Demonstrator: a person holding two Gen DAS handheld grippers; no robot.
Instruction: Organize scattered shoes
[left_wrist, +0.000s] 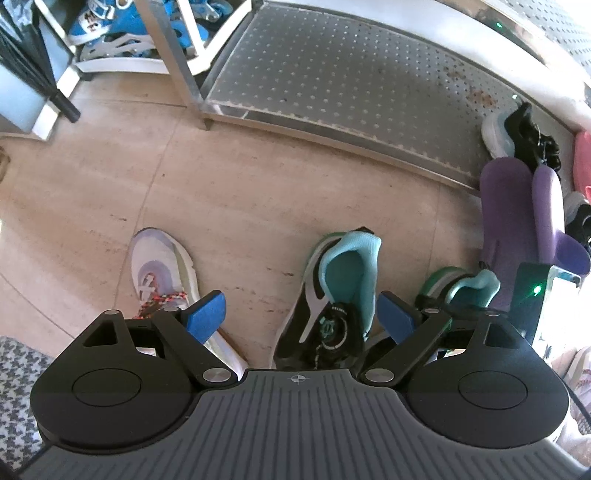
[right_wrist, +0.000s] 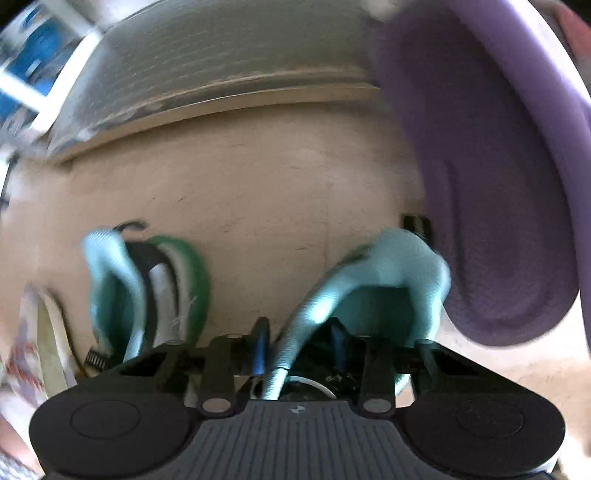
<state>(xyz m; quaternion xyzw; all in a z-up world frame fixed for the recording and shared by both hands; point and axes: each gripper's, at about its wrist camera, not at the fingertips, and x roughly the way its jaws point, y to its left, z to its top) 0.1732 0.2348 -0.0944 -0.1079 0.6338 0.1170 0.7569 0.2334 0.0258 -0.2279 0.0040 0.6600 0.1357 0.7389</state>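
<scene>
Hovering wide open and empty, left gripper (left_wrist: 301, 314) over black-and-teal sneaker with mint collar (left_wrist: 328, 295) on beige floor; right gripper (right_wrist: 299, 349) narrowed around matching sneaker's mint collar (right_wrist: 373, 273), contact unclear

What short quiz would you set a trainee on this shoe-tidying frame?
1. True or false: the left gripper is shut on the white-and-lilac sneaker.
2. Which colour are the slides standing to the right of the teal sneakers, in the left wrist view? A pink, B purple, C yellow.
3. Short answer: which shoe lies on the floor between the left gripper's open fingers?

Key
1. False: its jaws stand wide open and hold nothing.
2. B.
3. The teal-and-black sneaker.
</scene>
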